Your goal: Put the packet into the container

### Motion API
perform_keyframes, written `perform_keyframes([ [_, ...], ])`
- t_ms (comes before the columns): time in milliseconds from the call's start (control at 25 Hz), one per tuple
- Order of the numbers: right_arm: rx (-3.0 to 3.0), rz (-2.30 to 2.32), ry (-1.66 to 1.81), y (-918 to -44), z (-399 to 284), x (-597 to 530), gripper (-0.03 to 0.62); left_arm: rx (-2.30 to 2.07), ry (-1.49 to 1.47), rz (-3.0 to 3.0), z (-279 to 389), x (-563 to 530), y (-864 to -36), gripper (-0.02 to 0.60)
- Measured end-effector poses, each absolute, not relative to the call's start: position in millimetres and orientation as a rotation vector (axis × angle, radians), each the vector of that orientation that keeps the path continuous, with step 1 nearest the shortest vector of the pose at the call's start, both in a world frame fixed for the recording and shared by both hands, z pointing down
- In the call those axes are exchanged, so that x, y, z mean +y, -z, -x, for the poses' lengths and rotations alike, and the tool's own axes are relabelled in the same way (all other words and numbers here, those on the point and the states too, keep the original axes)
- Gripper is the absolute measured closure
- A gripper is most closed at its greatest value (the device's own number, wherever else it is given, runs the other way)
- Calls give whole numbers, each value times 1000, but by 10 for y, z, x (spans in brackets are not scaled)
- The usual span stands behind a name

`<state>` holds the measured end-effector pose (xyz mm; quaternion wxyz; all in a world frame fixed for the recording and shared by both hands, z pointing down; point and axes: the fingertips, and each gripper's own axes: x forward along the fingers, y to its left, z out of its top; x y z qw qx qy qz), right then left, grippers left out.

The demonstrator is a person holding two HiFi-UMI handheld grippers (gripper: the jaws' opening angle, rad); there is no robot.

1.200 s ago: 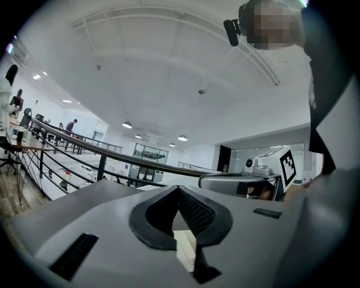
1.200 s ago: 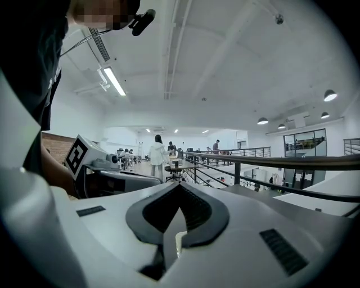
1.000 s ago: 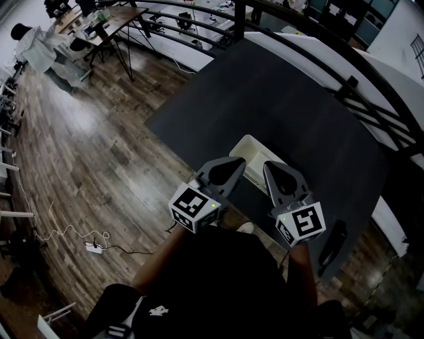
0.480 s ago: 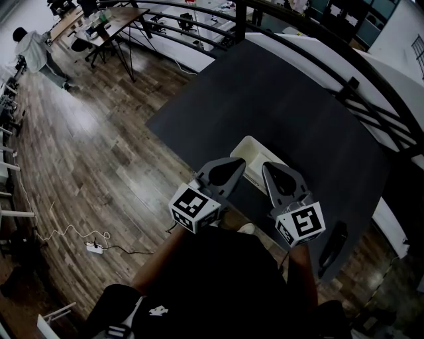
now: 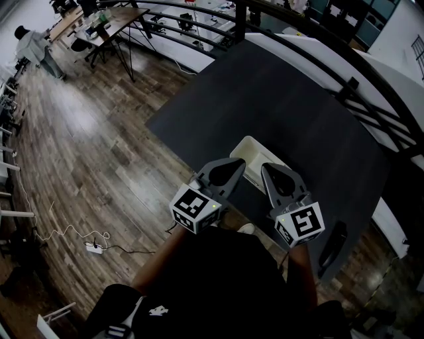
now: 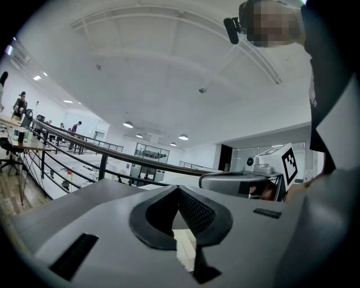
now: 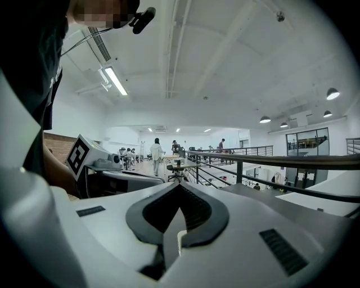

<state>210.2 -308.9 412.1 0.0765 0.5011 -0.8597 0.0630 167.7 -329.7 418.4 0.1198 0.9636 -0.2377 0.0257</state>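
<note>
A white open container (image 5: 256, 156) sits on the dark table (image 5: 278, 99) near its front edge. My two grippers partly cover it in the head view. The left gripper (image 5: 236, 163) and the right gripper (image 5: 269, 169) are held side by side just over the container's near rim, both shut and with nothing in them. In the left gripper view the jaws (image 6: 179, 189) meet at the tip, and a strip of the white container (image 6: 185, 248) shows below them. The right gripper view shows its jaws (image 7: 179, 187) shut as well. No packet is in view.
A dark elongated object (image 5: 331, 249) lies at the table's near right corner. A black railing (image 5: 311, 40) runs along the far side. Wooden floor (image 5: 99, 152) lies to the left, with desks (image 5: 109, 20) and a person (image 5: 33, 43) at the far upper left.
Both grippers have hardly moved. The person at the far upper left has shifted position along the floor.
</note>
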Motion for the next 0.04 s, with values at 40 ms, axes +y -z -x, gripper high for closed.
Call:
perform_keyframes([
  [40, -2574, -1500, -185, -4120, -2103, -3089, 591, -697, -72, -2817, -1676, -3299, -4177, 577],
])
